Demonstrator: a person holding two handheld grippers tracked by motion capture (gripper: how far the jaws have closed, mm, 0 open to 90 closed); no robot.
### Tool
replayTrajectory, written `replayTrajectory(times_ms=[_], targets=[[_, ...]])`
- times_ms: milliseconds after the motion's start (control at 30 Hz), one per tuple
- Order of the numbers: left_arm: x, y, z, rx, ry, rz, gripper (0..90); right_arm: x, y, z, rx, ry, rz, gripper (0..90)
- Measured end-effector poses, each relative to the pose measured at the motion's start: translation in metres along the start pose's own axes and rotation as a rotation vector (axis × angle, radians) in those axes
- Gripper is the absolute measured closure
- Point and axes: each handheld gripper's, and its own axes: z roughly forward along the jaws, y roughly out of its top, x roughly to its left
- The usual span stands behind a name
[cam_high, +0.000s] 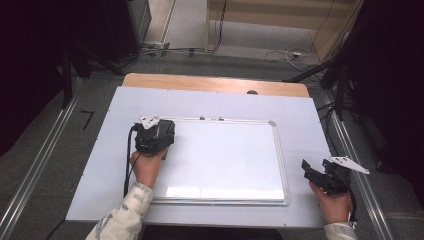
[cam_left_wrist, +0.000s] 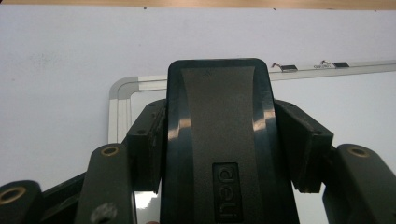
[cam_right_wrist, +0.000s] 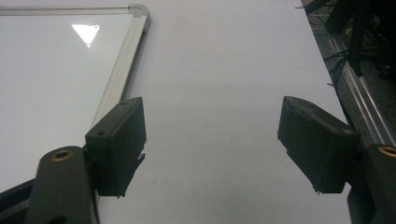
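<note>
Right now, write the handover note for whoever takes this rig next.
Left gripper: shut on the black eraser, held over the whiteboard's far-left corner.
Right gripper: open, empty, over the white table cover right of the board.
Done: eraser is gripped.
The board face looks clean, no marks visible.
Left: probably a wipe across the board, then set the eraser down.

Probably a laboratory recording station: floor rails (cam_high: 35, 170), dark stands (cam_high: 345, 75) and loose cables (cam_high: 285, 54) surround the white-covered table (cam_high: 300, 130).
</note>
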Motion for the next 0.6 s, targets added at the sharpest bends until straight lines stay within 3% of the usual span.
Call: replayTrajectory(times_ms=[300, 600], targets=[[0.0043, 0.0012, 0.0056, 0.016, 0.041, -0.022, 40.9, 0.0001, 0.0005, 0.0018, 0.003, 0.000, -0.003, 22.4], [0.0051, 0.0078, 0.0083, 0.013, 0.053, -0.040, 40.9, 0.0021, 0.0026, 0.0013, -0.004, 0.005, -0.006, 22.4]])
